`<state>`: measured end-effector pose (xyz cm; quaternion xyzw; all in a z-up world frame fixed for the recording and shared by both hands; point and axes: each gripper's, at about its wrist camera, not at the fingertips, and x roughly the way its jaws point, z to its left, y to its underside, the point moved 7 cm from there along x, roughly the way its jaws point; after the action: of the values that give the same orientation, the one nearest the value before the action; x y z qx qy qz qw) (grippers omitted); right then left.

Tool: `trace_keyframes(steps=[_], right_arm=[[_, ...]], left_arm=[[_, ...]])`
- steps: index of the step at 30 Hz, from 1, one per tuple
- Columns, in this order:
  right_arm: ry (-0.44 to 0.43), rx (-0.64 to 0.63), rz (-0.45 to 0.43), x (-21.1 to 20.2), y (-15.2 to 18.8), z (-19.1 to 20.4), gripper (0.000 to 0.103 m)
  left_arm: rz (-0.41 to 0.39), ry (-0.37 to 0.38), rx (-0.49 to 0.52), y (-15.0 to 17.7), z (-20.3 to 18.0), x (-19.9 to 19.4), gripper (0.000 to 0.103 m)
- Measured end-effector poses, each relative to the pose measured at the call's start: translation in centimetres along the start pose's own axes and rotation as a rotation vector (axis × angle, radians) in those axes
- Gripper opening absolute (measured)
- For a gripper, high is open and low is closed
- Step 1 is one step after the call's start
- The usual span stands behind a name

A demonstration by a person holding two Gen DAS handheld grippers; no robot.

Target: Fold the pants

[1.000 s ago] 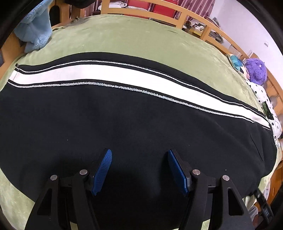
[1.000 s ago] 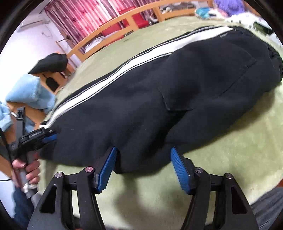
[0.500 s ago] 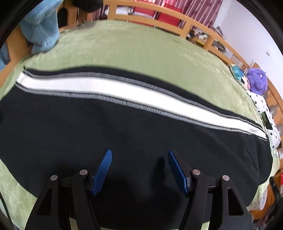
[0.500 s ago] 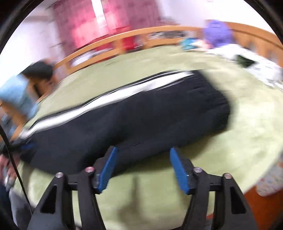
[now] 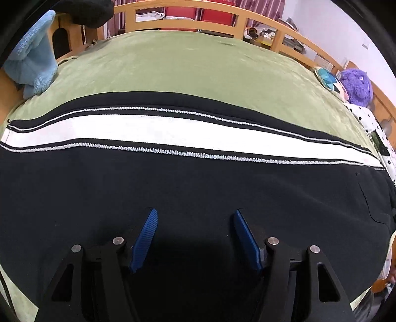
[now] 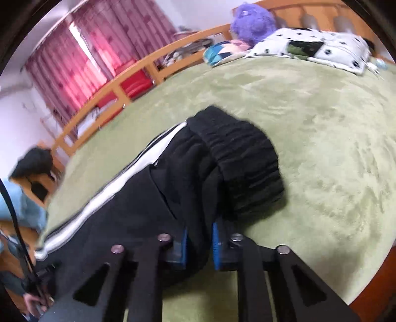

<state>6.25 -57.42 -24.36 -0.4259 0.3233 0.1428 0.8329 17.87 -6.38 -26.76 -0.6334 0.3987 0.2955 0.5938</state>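
Black pants (image 5: 198,188) with a white side stripe (image 5: 173,131) lie lengthwise across a green bedspread (image 5: 198,67). My left gripper (image 5: 194,218) is open and empty, low over the black cloth near its near edge. In the right wrist view the pants (image 6: 128,210) end in a ribbed waistband (image 6: 245,158). My right gripper (image 6: 199,237) is shut on a fold of the black cloth just below the waistband.
A wooden bed rail (image 5: 188,22) runs round the bed. A blue towel (image 5: 34,64) hangs at the far left. A purple plush toy (image 5: 356,86), a patterned cushion (image 5: 326,79) and a spotted pillow (image 6: 309,47) lie at the head end.
My right gripper has swung toward the waistband end and closed on the cloth there; it was open before. My left gripper has stayed open over the pants, shifting slightly.
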Motion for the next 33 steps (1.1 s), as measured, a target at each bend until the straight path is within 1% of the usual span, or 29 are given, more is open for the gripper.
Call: trace_keyframes(steps=[1, 3, 4, 6, 7, 8, 9, 10, 12, 14, 15, 17, 20, 21, 22, 23, 24, 25, 26, 27, 29, 30, 31, 32, 33], right_arm=[[0.005, -0.034, 0.015, 0.1, 0.1, -0.1, 0.014], [0.026, -0.065, -0.004, 0.3, 0.5, -0.2, 0.014], [0.062, -0.103, 0.007, 1.2, 0.6, 0.2, 0.014], [0.150, -0.210, 0.015, 1.3, 1.3, 1.3, 0.022], [0.186, -0.238, 0.018, 0.7, 1.4, 1.5, 0.036], [0.239, -0.268, 0.008, -0.2, 1.5, 1.7, 0.043], [0.268, -0.283, -0.017, -1.4, 1.5, 2.0, 0.043], [0.268, -0.289, -0.028, -2.3, 1.7, 2.2, 0.043], [0.213, -0.290, -0.041, -4.0, 2.2, 3.9, 0.043], [0.129, -0.334, -0.033, -4.5, 3.5, 7.2, 0.044], [0.103, -0.365, -0.028, -4.3, 4.1, 8.8, 0.044], [0.041, -0.443, -0.011, -3.1, 5.9, 12.9, 0.044], [-0.048, -0.497, 0.058, -0.7, 8.8, 17.2, 0.044], [-0.065, -0.497, 0.076, -0.1, 9.6, 18.0, 0.044], [-0.075, -0.494, 0.103, 0.8, 10.5, 18.6, 0.046], [-0.071, -0.502, 0.128, 1.7, 11.6, 19.1, 0.051], [-0.059, -0.513, 0.135, 2.3, 12.3, 19.2, 0.052], [-0.035, -0.527, 0.145, 3.0, 13.0, 19.1, 0.053], [-0.025, -0.539, 0.161, 3.6, 13.5, 18.9, 0.055], [-0.032, -0.535, 0.157, 3.7, 13.5, 18.9, 0.055], [-0.035, -0.526, 0.174, 3.2, 13.4, 18.7, 0.055], [-0.045, -0.515, 0.182, 2.8, 13.1, 18.7, 0.055], [-0.056, -0.497, 0.183, 2.3, 12.7, 18.8, 0.055], [-0.061, -0.483, 0.172, 1.5, 12.3, 18.7, 0.055], [-0.050, -0.483, 0.153, 0.9, 11.8, 18.4, 0.055]], left_arm=[[-0.002, -0.001, 0.001, 0.2, 0.2, -0.1, 0.062], [0.003, -0.009, 0.019, 0.3, 0.1, -0.2, 0.062], [0.002, -0.006, 0.026, 0.4, 0.0, -0.6, 0.062], [-0.021, 0.031, 0.012, 0.0, 0.2, -1.8, 0.062], [-0.030, 0.059, 0.000, -0.1, 0.5, -2.3, 0.062], [-0.032, 0.077, -0.007, -0.1, 0.6, -2.7, 0.062], [-0.030, 0.081, -0.012, -0.1, 1.0, -3.0, 0.062], [-0.027, 0.075, -0.014, 0.0, 1.4, -3.2, 0.062], [-0.037, 0.068, -0.014, 0.2, 2.1, -3.5, 0.062], [-0.041, 0.050, -0.019, 0.5, 2.9, -3.8, 0.062], [-0.044, 0.049, -0.027, 0.7, 3.1, -4.0, 0.062], [-0.041, 0.097, -0.035, 1.0, 2.7, -4.4, 0.062], [-0.034, 0.200, -0.001, 1.4, -0.5, -4.7, 0.062], [-0.031, 0.236, 0.016, 1.6, -2.2, -4.6, 0.062], [-0.022, 0.268, 0.026, 1.7, -3.7, -4.3, 0.062], [-0.008, 0.306, 0.037, 1.8, -5.2, -3.9, 0.062], [0.006, 0.338, 0.058, 2.0, -6.8, -3.3, 0.062], [0.014, 0.330, 0.081, 2.2, -7.8, -2.6, 0.062], [0.014, 0.298, 0.100, 2.4, -8.3, -1.9, 0.062], [0.012, 0.262, 0.121, 2.5, -8.5, -1.3, 0.062], [0.017, 0.226, 0.130, 2.5, -7.7, -0.6, 0.062], [0.011, 0.217, 0.100, 2.2, -6.2, -0.8, 0.058], [0.003, 0.204, 0.084, 1.8, -5.0, -1.2, 0.058], [-0.007, 0.167, 0.072, 1.4, -3.1, -1.5, 0.058], [-0.027, 0.075, 0.055, 0.8, 0.1, -1.9, 0.058]])
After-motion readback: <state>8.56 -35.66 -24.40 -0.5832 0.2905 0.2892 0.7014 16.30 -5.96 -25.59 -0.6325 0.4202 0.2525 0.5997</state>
